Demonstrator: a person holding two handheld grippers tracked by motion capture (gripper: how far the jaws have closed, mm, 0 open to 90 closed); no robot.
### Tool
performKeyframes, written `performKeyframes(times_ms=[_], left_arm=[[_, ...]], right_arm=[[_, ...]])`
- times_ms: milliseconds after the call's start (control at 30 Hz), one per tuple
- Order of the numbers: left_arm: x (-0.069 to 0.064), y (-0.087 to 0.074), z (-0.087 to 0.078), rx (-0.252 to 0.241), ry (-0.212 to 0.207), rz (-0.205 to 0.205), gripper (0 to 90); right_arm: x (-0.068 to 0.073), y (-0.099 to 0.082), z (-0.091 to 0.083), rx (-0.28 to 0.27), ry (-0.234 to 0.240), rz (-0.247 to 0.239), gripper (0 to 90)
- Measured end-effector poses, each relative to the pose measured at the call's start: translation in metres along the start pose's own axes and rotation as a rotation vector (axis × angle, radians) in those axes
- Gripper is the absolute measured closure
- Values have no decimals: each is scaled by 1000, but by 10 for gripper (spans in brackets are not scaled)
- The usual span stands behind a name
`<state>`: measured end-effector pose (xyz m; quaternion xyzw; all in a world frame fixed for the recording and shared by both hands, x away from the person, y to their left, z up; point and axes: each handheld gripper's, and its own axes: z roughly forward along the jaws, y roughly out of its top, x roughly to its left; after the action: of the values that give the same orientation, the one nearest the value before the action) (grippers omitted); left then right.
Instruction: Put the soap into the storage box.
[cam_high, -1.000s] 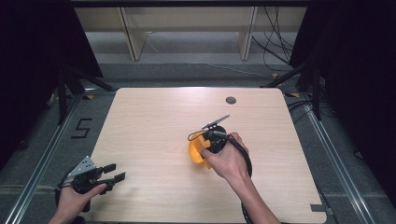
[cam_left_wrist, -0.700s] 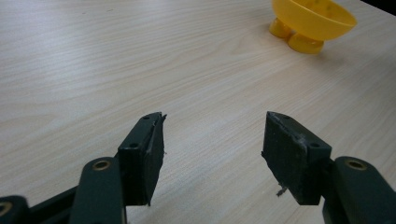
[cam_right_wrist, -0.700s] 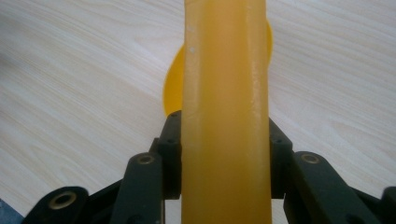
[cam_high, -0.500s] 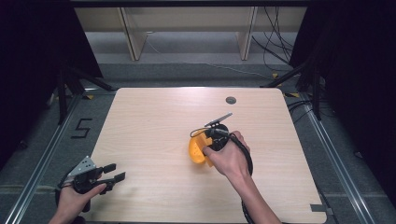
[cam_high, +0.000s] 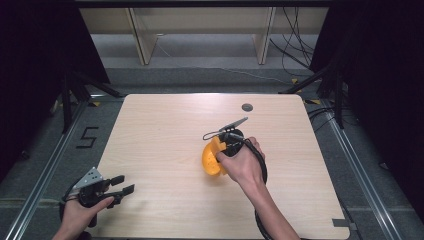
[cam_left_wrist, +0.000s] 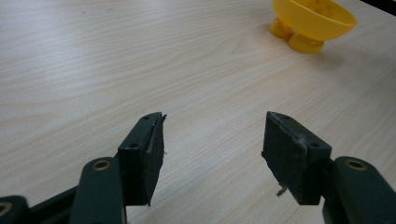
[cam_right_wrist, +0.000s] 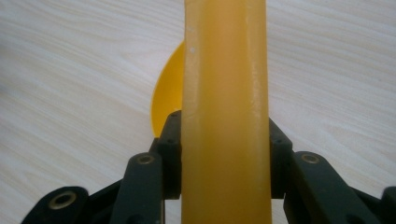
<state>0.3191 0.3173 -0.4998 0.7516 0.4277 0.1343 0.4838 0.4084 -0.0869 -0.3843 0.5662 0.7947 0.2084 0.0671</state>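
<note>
A yellow bowl-like piece (cam_high: 210, 159) with stubby round feet is near the middle of the wooden table (cam_high: 165, 125). My right gripper (cam_high: 226, 146) is shut on it. In the right gripper view a thick yellow bar (cam_right_wrist: 224, 93) of that piece runs straight up between the two jaws, and both pads press its sides. A curved yellow rim (cam_right_wrist: 164, 93) shows behind the bar. My left gripper (cam_high: 120, 186) rests at the near left corner of the table, open, with bare wood between its jaws (cam_left_wrist: 212, 140). From the left gripper view the yellow piece (cam_left_wrist: 312, 19) is seen far off.
A dark round grommet (cam_high: 247, 107) sits in the tabletop near the far edge. A black cable (cam_high: 262, 170) loops around the right hand. Metal rails run along both sides of the table, and a "5" mark (cam_high: 88, 137) lies on the floor at left.
</note>
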Motion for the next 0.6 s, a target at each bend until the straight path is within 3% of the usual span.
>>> performKeyframes(times_ms=[67, 600], left_arm=[[0, 0, 0, 1, 0, 0, 381], [0, 0, 0, 0, -9, 10, 381]], right_arm=[[2, 2, 2, -4, -4, 27, 615], [2, 17, 15, -54, -19, 112, 615]])
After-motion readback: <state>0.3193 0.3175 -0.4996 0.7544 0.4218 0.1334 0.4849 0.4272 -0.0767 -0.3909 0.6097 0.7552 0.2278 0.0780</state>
